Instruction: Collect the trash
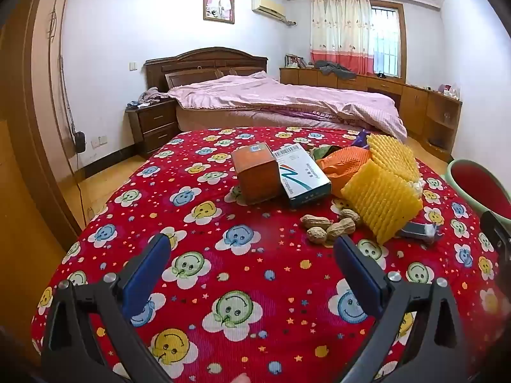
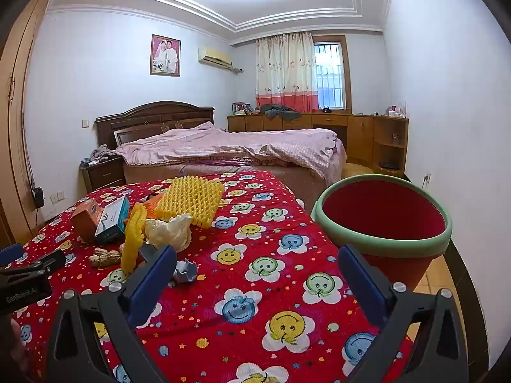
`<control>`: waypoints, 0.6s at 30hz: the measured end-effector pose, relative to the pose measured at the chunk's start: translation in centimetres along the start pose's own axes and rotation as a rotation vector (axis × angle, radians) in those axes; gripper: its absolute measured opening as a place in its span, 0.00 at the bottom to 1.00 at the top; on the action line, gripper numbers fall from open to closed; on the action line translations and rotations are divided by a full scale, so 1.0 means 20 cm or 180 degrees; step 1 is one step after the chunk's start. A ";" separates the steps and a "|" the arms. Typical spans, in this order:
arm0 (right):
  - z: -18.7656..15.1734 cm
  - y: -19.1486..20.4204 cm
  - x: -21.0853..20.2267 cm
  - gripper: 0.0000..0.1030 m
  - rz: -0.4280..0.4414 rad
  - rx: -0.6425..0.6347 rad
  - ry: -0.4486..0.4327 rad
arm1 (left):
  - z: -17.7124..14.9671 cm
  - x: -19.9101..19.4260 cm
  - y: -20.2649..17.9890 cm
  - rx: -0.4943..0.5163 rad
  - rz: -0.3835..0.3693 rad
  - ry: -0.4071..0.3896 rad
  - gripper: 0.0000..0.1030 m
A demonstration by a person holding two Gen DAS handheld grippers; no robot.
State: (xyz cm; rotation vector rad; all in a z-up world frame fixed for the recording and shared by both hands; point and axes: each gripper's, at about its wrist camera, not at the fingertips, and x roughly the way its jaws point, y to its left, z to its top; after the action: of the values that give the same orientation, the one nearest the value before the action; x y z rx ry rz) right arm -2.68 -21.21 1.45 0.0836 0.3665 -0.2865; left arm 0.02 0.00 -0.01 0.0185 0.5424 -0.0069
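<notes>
Trash lies on a table under a red flower-print cloth (image 1: 223,255): an orange box (image 1: 255,175), a white and teal carton (image 1: 303,175), yellow foam nets (image 1: 380,204), orange netting (image 1: 345,159), several peanuts (image 1: 329,223) and a grey scrap (image 1: 418,231). My left gripper (image 1: 252,249) hovers open over the cloth, short of the peanuts, holding nothing. My right gripper (image 2: 255,261) is open and empty above the cloth (image 2: 271,255). Left of it lie the foam nets (image 2: 191,201), crumpled white paper (image 2: 169,231), a grey scrap (image 2: 185,269), peanuts (image 2: 105,257) and both boxes (image 2: 86,215). A red bin with a green rim (image 2: 383,220) stands at the table's right edge.
The bin's rim (image 1: 460,172) shows at the right of the left wrist view. Beyond the table stands a bed with a pink cover (image 1: 287,99), a nightstand (image 1: 153,124) and wooden cabinets (image 1: 415,99). The other gripper's black body (image 2: 28,274) pokes in at the left of the right wrist view.
</notes>
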 end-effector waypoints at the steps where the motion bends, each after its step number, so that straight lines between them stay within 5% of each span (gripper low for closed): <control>1: 0.00 0.00 0.00 1.00 0.0002 0.0004 -0.0005 | 0.00 0.00 0.00 -0.0003 -0.0001 -0.0008 0.98; 18: 0.00 0.00 0.00 1.00 -0.0012 0.0001 0.0011 | 0.01 0.00 0.00 -0.0018 -0.0002 -0.0027 0.98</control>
State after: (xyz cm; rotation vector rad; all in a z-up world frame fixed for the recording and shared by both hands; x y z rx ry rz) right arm -2.66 -21.19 1.44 0.0836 0.3700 -0.2902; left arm 0.04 0.03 0.23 0.0127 0.5339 -0.0060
